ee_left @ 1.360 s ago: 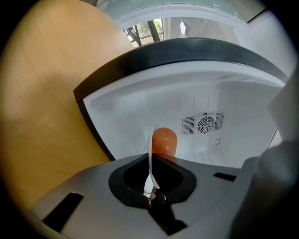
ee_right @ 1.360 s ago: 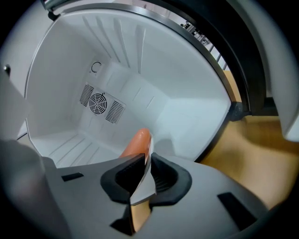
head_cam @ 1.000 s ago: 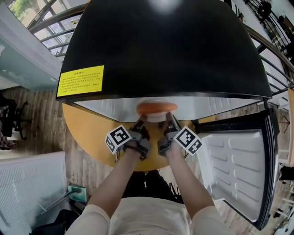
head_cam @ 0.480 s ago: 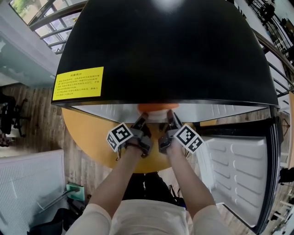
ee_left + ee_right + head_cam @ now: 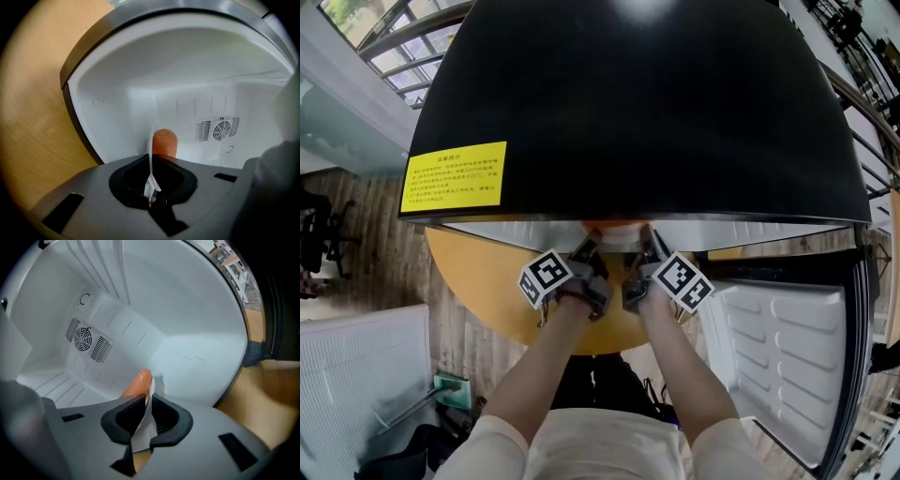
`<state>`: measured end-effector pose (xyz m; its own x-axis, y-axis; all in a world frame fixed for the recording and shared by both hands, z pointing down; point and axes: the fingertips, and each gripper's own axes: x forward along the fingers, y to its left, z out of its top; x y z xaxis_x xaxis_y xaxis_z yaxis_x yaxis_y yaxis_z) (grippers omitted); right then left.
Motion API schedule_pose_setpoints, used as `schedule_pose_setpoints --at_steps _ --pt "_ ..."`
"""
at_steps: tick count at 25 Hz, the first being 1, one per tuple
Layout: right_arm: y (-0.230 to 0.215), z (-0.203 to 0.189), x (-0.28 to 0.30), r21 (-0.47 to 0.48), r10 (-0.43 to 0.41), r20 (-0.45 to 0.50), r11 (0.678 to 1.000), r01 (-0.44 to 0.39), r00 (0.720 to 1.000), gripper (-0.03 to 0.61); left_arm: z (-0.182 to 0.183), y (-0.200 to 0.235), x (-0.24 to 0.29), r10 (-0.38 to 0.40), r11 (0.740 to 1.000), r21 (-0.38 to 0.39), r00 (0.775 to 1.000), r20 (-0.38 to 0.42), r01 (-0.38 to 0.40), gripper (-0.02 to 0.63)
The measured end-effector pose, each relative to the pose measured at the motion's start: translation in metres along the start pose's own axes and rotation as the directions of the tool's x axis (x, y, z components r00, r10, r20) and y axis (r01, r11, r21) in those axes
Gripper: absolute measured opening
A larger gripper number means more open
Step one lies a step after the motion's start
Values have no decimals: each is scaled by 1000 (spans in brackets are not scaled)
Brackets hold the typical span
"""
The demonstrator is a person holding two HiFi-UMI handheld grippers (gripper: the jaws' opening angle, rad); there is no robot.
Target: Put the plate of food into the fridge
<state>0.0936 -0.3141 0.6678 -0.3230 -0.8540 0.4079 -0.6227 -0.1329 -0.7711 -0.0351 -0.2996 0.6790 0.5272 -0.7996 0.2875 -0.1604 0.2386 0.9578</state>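
The left gripper [image 5: 151, 180] and right gripper [image 5: 143, 420] are each pinching the thin white plate [image 5: 151, 164] by its rim, jaws nearly together. Just beyond both jaws, the orange food [image 5: 165, 143] is sitting inside the fridge [image 5: 117, 84], whose black top [image 5: 637, 103] is hiding nearly all of the plate from above.

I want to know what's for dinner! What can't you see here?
Head view: the fridge top hides nearly the whole plate.
Left gripper view: the left gripper covers most of the orange food; its kind is unclear.
Right gripper view: the plate is edge-on, its surface unseen.
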Motion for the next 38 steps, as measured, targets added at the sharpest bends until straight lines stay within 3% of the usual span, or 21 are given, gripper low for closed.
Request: schedule_pose_setpoints --at_steps 14,21,27,38 --pt "-2 1 1 -92 -53 0 994 53 999 66 -1 -1 4 62 996 65 998 10 -63 37" --pt "-3 -1 -3 -196 -104 -1 975 102 995 81 -1 0 1 94 991 100 996 -1 -94 63" --pt "-7 1 -7 -201 -119 17 972 120 993 95 0 -2 -4 103 988 117 995 4 -103 112" --pt "-2 -13 -27 -220 -111 -4 970 107 994 100 -8 -3 -26 77 988 139 997 -16 -74 124"
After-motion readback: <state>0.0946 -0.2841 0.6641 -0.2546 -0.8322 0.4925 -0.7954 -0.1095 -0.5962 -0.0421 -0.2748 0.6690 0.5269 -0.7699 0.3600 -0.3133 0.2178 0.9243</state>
